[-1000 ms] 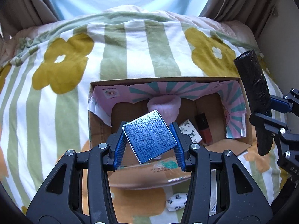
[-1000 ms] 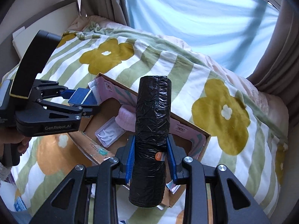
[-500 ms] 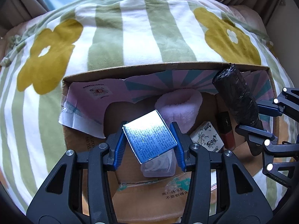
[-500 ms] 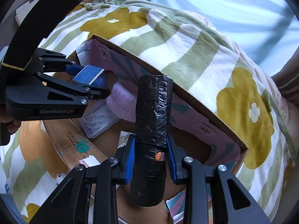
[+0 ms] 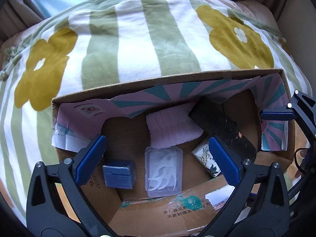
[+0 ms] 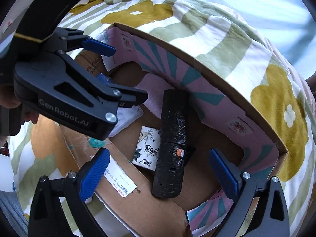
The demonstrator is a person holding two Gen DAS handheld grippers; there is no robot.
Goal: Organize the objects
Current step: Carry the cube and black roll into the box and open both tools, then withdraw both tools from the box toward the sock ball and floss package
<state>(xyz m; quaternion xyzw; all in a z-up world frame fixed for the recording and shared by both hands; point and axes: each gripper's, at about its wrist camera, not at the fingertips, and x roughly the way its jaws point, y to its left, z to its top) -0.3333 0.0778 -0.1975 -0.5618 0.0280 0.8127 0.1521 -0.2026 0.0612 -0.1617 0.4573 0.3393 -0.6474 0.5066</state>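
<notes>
Spreading wide over the cardboard box (image 5: 165,79), both grippers stood empty — a change from half a second earlier, when each was clenched on something. The left gripper (image 5: 156,158) had let go of the blue box (image 5: 119,174), which now lay on the carton floor by the left wall, just beside the clear plastic case (image 5: 163,171) of white picks. The right gripper (image 6: 158,174) had likewise released the black roll (image 6: 172,141); it rested lengthwise in the carton, its far end against the pink towel (image 6: 153,90) and its side overlapping the printed packet (image 6: 147,148). In the left wrist view the same roll (image 5: 221,130) lay diagonally toward the right half of the carton, behind the left gripper's right finger.

Both drops seemed to have landed inside the walls, with nothing seen hanging over the rim, so these two items could be counted as stowed. Judging by the striped floral blanket (image 5: 122,45) around the carton, little else remained in sight to collect, though the near edge of the bed was hidden by the gripper bodies. The likely next move was to lift both grippers clear without catching the torn pink lining (image 6: 177,65) or the near flap — the left one hung closest to the carton's left wall.
</notes>
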